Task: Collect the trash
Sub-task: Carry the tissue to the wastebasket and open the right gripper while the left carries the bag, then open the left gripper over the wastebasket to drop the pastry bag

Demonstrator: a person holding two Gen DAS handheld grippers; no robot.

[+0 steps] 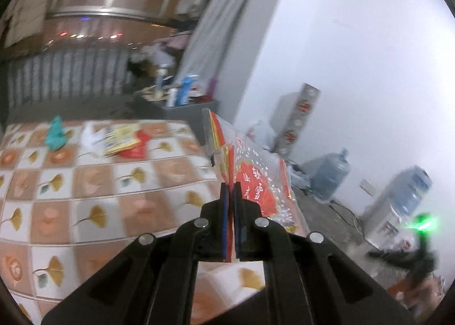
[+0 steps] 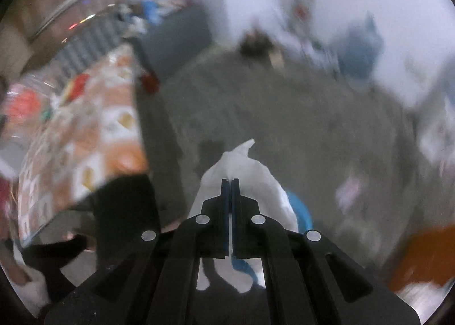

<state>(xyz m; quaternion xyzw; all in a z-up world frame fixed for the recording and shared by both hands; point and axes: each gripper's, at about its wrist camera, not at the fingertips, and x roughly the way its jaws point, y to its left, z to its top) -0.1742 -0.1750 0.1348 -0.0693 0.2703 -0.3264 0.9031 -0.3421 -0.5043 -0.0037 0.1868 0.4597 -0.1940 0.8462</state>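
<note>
My left gripper [image 1: 231, 186] is shut on a clear plastic bag with red print [image 1: 256, 171], held upright above the right edge of the patterned table [image 1: 85, 197]. More trash lies at the table's far end: a teal wrapper [image 1: 57, 134], a white bag [image 1: 92, 135], a yellow packet [image 1: 122, 138] and a red wrapper [image 1: 136, 150]. In the blurred right wrist view, my right gripper [image 2: 230, 182] is shut on a white plastic bag [image 2: 241, 171] over the grey floor, off the table's [image 2: 79, 131] right side. The other gripper's blurred shape with a green light [image 1: 421, 239] shows at the lower right.
Two blue water jugs [image 1: 331, 177] [image 1: 406, 191] stand by the white wall. A grey cabinet [image 1: 196, 114] with bottles is beyond the table. Something blue [image 2: 301, 211] lies under the white bag and an orange object [image 2: 423, 256] is on the floor at the lower right.
</note>
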